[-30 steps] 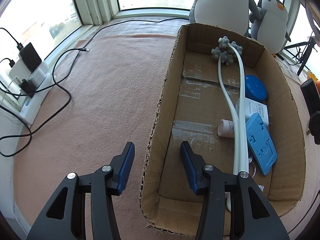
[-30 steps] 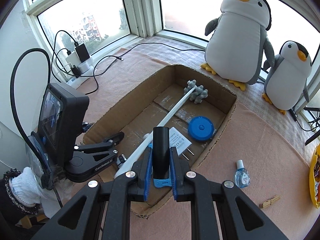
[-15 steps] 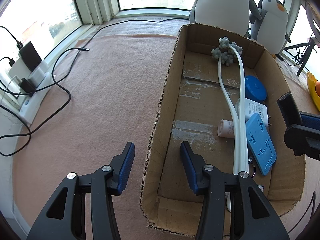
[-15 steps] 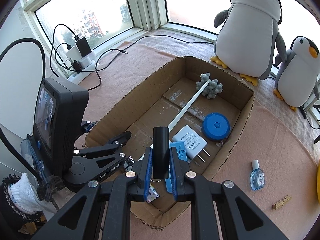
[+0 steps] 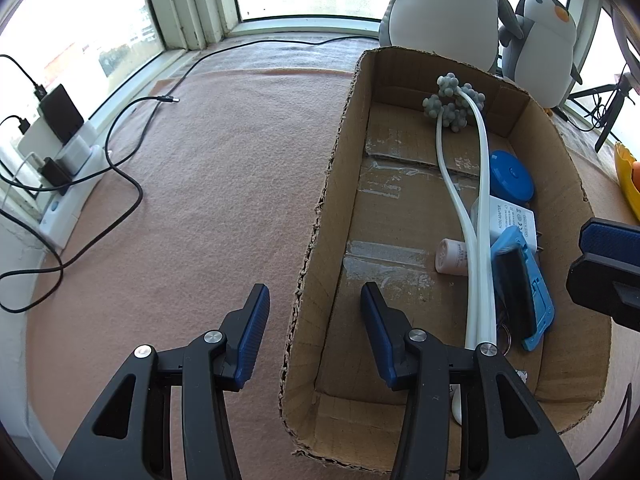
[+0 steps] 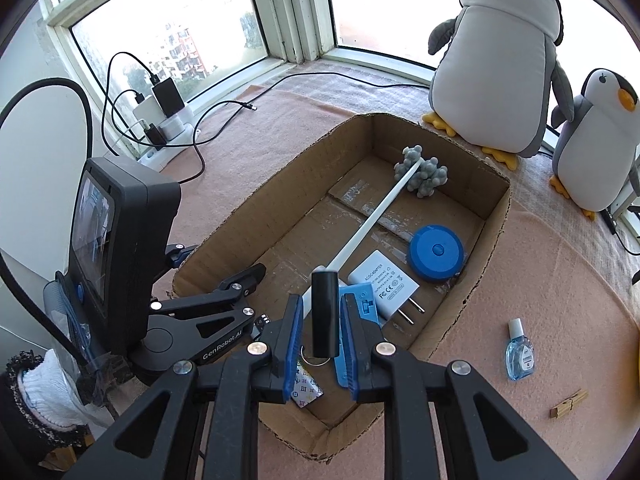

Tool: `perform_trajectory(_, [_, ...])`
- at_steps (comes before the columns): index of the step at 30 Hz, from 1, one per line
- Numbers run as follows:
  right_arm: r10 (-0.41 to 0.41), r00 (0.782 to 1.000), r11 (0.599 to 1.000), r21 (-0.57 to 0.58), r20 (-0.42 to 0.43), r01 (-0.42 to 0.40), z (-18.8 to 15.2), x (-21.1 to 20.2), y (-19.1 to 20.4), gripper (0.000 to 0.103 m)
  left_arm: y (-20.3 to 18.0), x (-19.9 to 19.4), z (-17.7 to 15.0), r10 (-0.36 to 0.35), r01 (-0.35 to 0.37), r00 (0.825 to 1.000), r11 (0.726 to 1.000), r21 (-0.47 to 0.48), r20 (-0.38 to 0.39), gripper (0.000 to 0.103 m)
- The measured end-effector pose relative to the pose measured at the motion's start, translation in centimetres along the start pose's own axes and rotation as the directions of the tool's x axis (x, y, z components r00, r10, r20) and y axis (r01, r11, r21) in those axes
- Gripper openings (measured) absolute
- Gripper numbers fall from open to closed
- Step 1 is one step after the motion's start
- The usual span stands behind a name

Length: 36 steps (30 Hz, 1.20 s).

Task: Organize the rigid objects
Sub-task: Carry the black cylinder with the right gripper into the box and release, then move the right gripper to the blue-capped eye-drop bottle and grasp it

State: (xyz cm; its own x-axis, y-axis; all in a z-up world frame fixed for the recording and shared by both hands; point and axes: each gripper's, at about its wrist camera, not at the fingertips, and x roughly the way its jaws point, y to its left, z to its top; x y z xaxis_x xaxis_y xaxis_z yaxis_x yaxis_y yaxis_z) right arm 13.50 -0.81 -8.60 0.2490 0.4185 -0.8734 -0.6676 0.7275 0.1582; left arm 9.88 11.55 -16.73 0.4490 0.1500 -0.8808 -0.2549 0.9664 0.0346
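Note:
A black cylinder (image 6: 325,314) lies between my right gripper's (image 6: 320,316) fingers, which have spread apart from it. In the left wrist view it (image 5: 514,288) rests on a blue plastic piece (image 5: 536,300) inside the cardboard box (image 5: 320,240). The box also holds a white-handled grey massager (image 6: 422,170), a blue round case (image 6: 436,254), a white power adapter (image 6: 380,284) and a small pink tube (image 5: 450,256). My left gripper (image 5: 314,332) is open and straddles the box's left wall.
Two plush penguins (image 6: 504,56) stand behind the box. A small blue bottle (image 6: 519,350) and a wooden clothespin (image 6: 568,398) lie on the pink cloth to the right. A power strip with chargers and cables (image 5: 60,152) sits at the left by the window.
My right gripper carried the black cylinder down into the box and opened; the cylinder now lies on the blue piece. My left gripper has not moved.

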Motion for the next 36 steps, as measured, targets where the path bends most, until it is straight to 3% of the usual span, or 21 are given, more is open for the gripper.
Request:
perform_trajectory(2, [-0.002, 1.0, 1.0, 0.001, 0.007, 0.002, 0.0, -0.1, -0.1, 0.037, 0.0, 0.0, 0.0, 0.0, 0.0, 1.0, 1.0, 0.0, 0.001, 0.047])
perform_trajectory(11, [0.004, 0.999, 0.999, 0.031, 0.042, -0.005, -0.6, -1.2, -0.9, 0.039, 0.1, 0.0, 0.0, 0.001, -0.001, 1.0, 1.0, 0.003, 0.001, 0.047])
perform_trajectory(24, [-0.041, 0.996, 0.987, 0.16, 0.085, 0.027, -3.6, -4.2, -6.7, 0.043, 0.1, 0.0, 0.0, 0.002, -0.002, 1.0, 1.0, 0.002, 0.001, 0.047])
perform_trajectory(36, [-0.111, 0.994, 0.965, 0.241, 0.018, 0.103, -6.3, -3.2, -12.8, 0.043, 0.1, 0.0, 0.0, 0.004, -0.004, 1.0, 1.0, 0.004, 0.001, 0.047])
